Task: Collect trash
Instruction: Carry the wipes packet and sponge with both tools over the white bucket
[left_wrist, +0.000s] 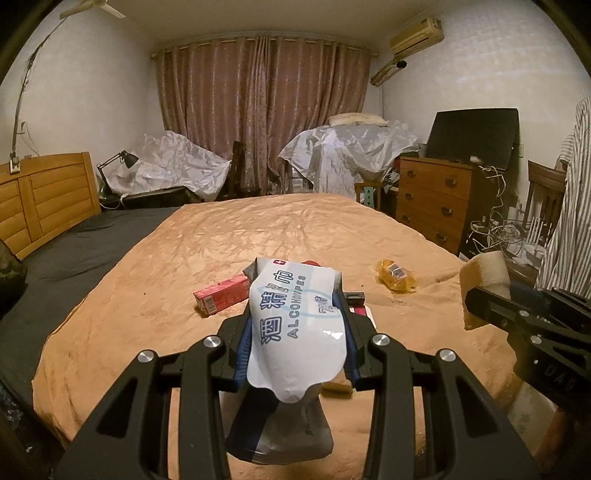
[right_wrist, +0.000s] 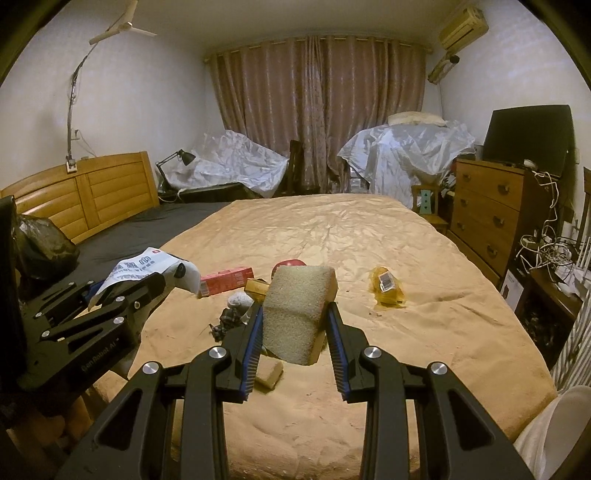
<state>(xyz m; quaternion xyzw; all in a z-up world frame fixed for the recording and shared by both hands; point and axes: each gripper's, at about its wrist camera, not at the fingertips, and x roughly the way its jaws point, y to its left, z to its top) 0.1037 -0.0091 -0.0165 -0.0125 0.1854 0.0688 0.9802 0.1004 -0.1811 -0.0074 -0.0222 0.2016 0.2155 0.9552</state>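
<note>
My left gripper (left_wrist: 295, 295) is shut on a white alcohol wipes packet (left_wrist: 295, 325) and holds it above the bed; it also shows at the left of the right wrist view (right_wrist: 147, 280). My right gripper (right_wrist: 295, 314) is shut on a tan sponge (right_wrist: 295, 314), also seen at the right of the left wrist view (left_wrist: 484, 280). On the orange blanket (right_wrist: 332, 236) lie a red carton (right_wrist: 225, 284), a yellow wrapper (right_wrist: 386, 286), a small brown box (right_wrist: 256, 286), a grey crumpled scrap (right_wrist: 236, 301) and a tan piece (right_wrist: 267, 373).
A black trash bag (right_wrist: 44, 247) sits at the left by the wooden headboard (right_wrist: 92, 195). A wooden dresser (right_wrist: 491, 210) with a monitor stands at the right, with tangled cables (right_wrist: 546, 254) beside it. Covered furniture (right_wrist: 402, 151) and curtains are behind the bed.
</note>
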